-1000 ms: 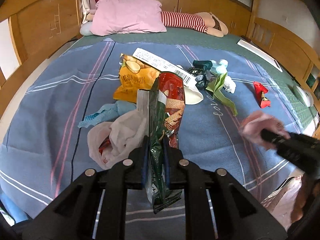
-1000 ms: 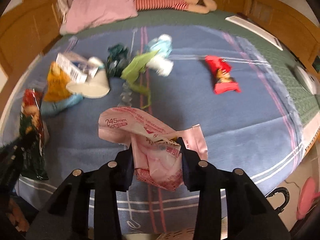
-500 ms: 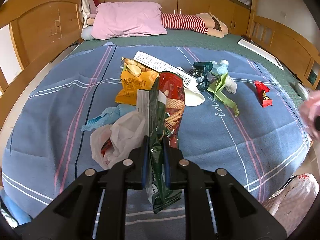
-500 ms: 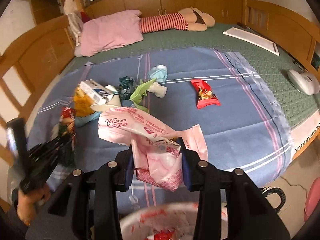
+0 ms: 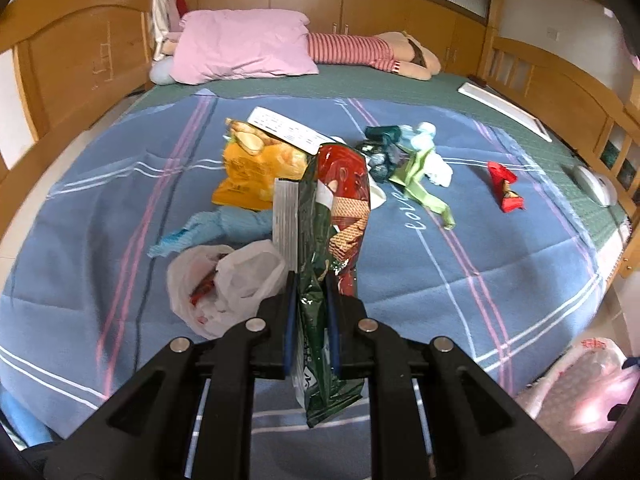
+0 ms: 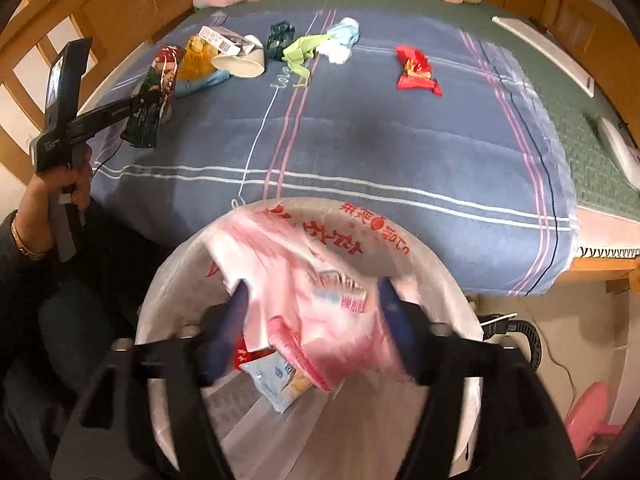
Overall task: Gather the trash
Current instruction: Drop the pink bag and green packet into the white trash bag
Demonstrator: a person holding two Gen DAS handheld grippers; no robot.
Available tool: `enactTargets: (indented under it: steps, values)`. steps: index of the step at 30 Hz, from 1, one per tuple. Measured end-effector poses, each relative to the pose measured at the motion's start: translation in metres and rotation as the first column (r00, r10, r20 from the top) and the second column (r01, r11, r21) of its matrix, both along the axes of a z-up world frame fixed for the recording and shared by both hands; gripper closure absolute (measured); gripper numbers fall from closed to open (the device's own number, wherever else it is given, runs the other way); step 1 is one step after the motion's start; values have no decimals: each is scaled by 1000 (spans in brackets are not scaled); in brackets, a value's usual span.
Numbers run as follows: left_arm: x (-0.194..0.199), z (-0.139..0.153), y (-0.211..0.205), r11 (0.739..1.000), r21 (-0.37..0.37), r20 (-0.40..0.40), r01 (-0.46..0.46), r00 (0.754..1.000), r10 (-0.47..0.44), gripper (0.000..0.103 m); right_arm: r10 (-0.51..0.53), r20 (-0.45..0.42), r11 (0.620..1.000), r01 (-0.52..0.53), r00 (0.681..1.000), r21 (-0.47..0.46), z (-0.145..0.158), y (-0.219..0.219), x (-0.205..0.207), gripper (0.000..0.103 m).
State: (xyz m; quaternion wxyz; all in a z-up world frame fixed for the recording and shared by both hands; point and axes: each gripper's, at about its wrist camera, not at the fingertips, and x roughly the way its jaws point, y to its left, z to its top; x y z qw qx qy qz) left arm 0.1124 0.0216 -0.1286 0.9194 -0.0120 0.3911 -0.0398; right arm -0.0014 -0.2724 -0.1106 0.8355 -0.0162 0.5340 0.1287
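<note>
Hanging over the lined bin (image 6: pixel 452 280) at 6 o'clock in the right wrist view, the right gripper (image 6: pixel 312 332) has its jaws opening, with a blurred pink wrapper (image 6: pixel 340 332) loose between them, above the bin mouth. Other wrappers lie inside the bin. The bin stands on the floor at the foot of the bed (image 6: pixel 400 152).

The left gripper (image 5: pixel 311 312) has its jaws clamped tight on a green-and-red wafer packet (image 5: pixel 336 216), held upright above the blanket. The left hand (image 6: pixel 68 184) grips its handle at 9 o'clock in the right view.

Further out on the blanket: a white plastic bag (image 5: pixel 224 280) at 10 o'clock, an orange snack bag (image 5: pixel 256 172) and green wrapper (image 5: pixel 420 184) toward 12, and a red wrapper (image 5: pixel 505 192) at 2 o'clock. A pink pillow (image 5: pixel 244 48) lies farthest.
</note>
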Motion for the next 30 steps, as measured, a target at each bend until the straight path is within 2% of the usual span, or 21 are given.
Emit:
enactTargets:
  steps: [3,5,7,8,10,11,13,14,16,17,18,19,20,21,23,26,27,28,29,30]
  values:
    - [-1,0,-6,990,-102,-8,95,995,-96,89,-82,66,988,72,994,133,14,-13,3,22]
    - [-5,3,-14,960,-191,5,206,978,-209,89,-191,106,964,166,976,210,24,-27,9,21]
    - [-12,8,-26,898,-280,45,339,939,-340,89,-296,132,929,253,946,269,30,-42,12,21]
    - [-18,11,-33,848,-329,68,415,906,-417,89,-356,139,902,300,924,311,33,-52,11,21]
    - [-26,13,-43,772,-383,94,507,853,-513,89,-438,131,847,360,890,390,35,-70,10,21]
    - [-31,14,-49,720,-414,107,557,815,-569,89,-474,121,816,385,872,430,34,-78,8,21]
    - [-48,18,-66,578,-455,155,678,699,-698,89,-520,114,781,417,846,465,34,-89,5,21]
    - [-59,19,-76,508,-456,173,731,632,-755,89,-528,117,778,425,841,463,35,-91,5,21]
    - [-78,17,-98,395,-459,174,796,517,-838,88,-539,126,778,435,833,453,35,-93,3,21]
    - [-88,15,-108,348,-450,165,823,459,-873,83,-543,124,776,439,831,453,34,-94,3,21]
    - [-99,13,-119,313,-425,147,849,406,-902,60,-546,119,772,442,829,457,33,-95,2,21]
    - [-106,10,-126,313,-395,130,864,390,-912,28,-550,112,766,447,827,462,31,-96,2,21]
    - [-111,8,-133,339,-352,113,872,399,-910,20,-554,103,760,450,826,469,29,-97,2,21]
    - [-111,7,-135,365,-328,103,871,417,-903,18,-557,94,755,455,825,472,27,-98,3,21]
    - [-102,6,-131,443,-312,96,841,491,-866,18,-560,87,752,461,824,471,23,-98,2,21]
    - [-69,14,-96,610,-360,141,706,688,-712,18,-553,91,761,458,828,460,21,-93,3,21]
    - [-58,17,-80,678,-375,161,632,765,-624,18,-549,94,766,455,831,454,20,-91,3,21]
    - [-50,19,-65,738,-381,172,557,827,-535,18,-545,94,771,453,833,448,19,-88,4,21]
    - [-43,20,-51,792,-382,173,477,879,-445,18,-543,92,773,453,835,444,18,-86,6,21]
    - [-34,20,-43,827,-383,164,411,912,-377,18,-541,86,773,454,837,443,16,-85,7,21]
